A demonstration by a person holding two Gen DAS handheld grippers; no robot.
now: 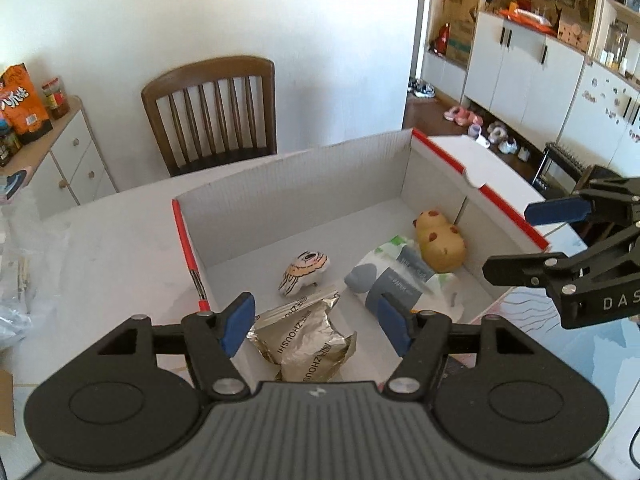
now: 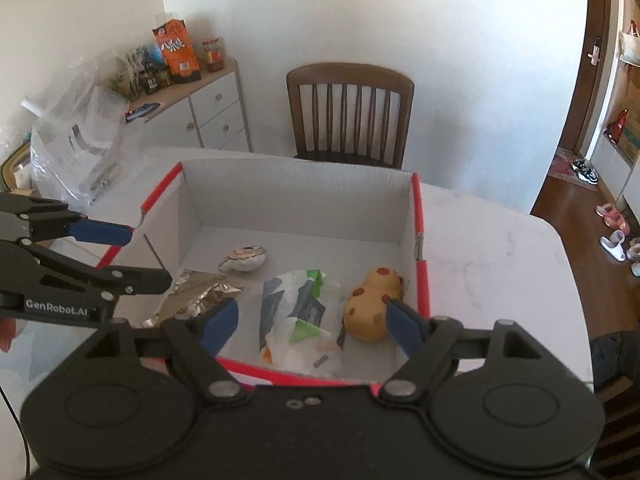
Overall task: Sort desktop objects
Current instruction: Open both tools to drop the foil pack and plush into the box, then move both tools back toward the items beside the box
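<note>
Left gripper (image 1: 316, 322) open and empty above crumpled silver foil bag (image 1: 308, 344); right gripper (image 2: 310, 320) open, empty over white plastic packet (image 2: 300, 312), tan spotted plush toy (image 2: 370, 304) beside its right finger, all inside white red-edged cardboard box (image 2: 296, 196)

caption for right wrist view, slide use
Open right gripper above red-edged white cardboard box holding crumpled foil packet, plastic-wrapped tissue pack, yellow spotted plush.

Left gripper (image 1: 318, 326) angled downward, blue pads (image 1: 237, 323) spread apart, nothing between them. Right gripper (image 2: 314, 326) angled downward alongside, pads (image 2: 402, 327) spread wider, likewise gripping nothing. Both side by side, near each other, not touching.
</note>
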